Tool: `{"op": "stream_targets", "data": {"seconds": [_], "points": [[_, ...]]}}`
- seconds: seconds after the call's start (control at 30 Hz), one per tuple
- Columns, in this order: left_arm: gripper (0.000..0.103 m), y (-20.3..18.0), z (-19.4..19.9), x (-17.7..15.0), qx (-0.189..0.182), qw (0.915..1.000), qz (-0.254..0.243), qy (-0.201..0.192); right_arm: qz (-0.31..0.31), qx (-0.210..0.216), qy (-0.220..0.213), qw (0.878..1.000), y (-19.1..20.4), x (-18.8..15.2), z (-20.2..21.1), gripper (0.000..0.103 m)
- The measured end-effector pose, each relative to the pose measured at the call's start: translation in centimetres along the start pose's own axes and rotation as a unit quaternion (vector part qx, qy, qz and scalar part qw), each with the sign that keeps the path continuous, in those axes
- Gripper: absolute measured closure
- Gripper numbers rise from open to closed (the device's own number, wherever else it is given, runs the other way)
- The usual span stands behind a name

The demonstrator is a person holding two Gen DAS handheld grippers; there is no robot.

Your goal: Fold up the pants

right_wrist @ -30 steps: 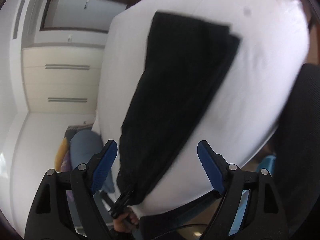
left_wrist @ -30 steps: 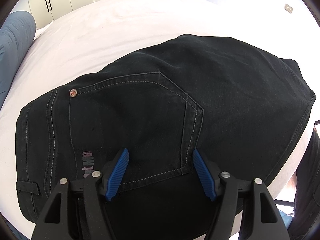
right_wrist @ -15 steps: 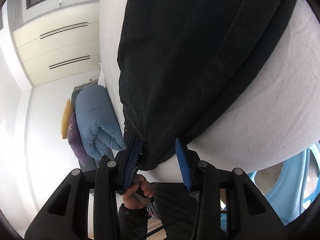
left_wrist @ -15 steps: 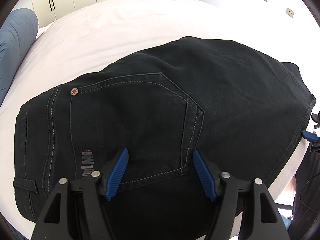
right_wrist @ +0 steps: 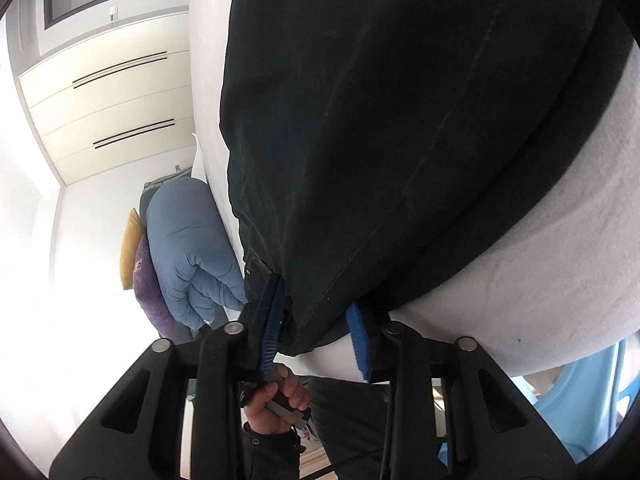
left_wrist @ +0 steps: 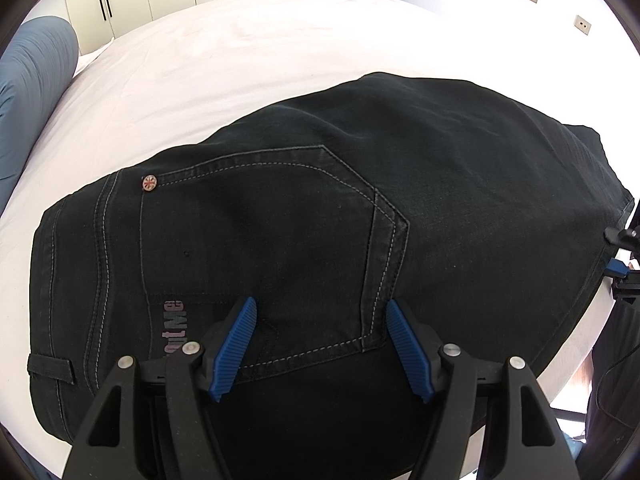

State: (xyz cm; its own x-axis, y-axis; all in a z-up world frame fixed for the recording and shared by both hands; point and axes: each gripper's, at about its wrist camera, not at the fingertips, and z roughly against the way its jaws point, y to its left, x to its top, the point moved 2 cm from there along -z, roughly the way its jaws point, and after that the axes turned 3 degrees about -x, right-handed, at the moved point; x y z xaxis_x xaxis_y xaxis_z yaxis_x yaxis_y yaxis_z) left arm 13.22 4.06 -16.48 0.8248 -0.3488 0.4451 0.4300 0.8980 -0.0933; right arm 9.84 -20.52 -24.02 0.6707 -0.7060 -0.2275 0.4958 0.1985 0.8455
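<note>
Black jeans (left_wrist: 320,200) lie folded on a white bed (left_wrist: 200,60), back pocket and waistband facing up. My left gripper (left_wrist: 320,340) is open, its blue pads above the pocket's lower edge near the waistband. In the right wrist view the jeans (right_wrist: 380,120) reach the bed's edge. My right gripper (right_wrist: 316,336) has its jaws around the hem end of the jeans, with a gap still between the pads. The right gripper also shows at the right edge of the left wrist view (left_wrist: 620,264).
A blue duvet roll (right_wrist: 188,248) with yellow and purple cushions lies at the head of the bed. White wardrobes (right_wrist: 108,112) stand behind. The person's hand (right_wrist: 276,400) holds the left gripper's handle. A light blue chair (right_wrist: 580,392) stands by the bed.
My right gripper moved down to the hem end of the jeans and narrowed around it. My left gripper stayed open over the pocket.
</note>
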Motion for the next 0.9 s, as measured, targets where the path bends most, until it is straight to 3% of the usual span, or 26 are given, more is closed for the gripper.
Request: {"op": "stream_targets", "data": {"seconds": [0.03,0.13,0.33,0.57,0.77,0.87,0.9], "points": [[0.032,0.0,0.0,0.0,0.0,1.0,0.0,0.0,0.003,-0.008,-0.002,1.0,0.0,0.0,-0.3,0.094],[0.032,0.0,0.0,0.0,0.0,1.0,-0.001,0.001,0.015,-0.036,-0.005,0.999,-0.1,0.2,0.0,0.101],[0.032,-0.3,0.0,0.5,0.001,0.9998,-0.016,0.012,0.046,-0.068,-0.011,0.997,0.8,-0.4,-0.2,0.102],[0.032,-0.5,-0.1,0.6,0.003,0.9997,-0.02,0.013,0.043,-0.067,-0.006,0.997,-0.6,-1.5,1.4,0.102],[0.032,-0.5,0.2,0.4,0.004,0.9998,-0.018,0.011,0.03,-0.034,0.009,0.999,-2.2,-0.5,0.5,0.102],[0.032,-0.8,1.0,0.3,0.006,0.9997,-0.017,0.014,0.01,-0.014,0.02,1.0,-2.6,-0.5,1.3,0.098],[0.032,-1.0,1.7,0.2,0.003,0.9997,-0.019,0.011,0.015,-0.019,0.008,1.0,-2.5,-0.6,2.3,0.087]]}}
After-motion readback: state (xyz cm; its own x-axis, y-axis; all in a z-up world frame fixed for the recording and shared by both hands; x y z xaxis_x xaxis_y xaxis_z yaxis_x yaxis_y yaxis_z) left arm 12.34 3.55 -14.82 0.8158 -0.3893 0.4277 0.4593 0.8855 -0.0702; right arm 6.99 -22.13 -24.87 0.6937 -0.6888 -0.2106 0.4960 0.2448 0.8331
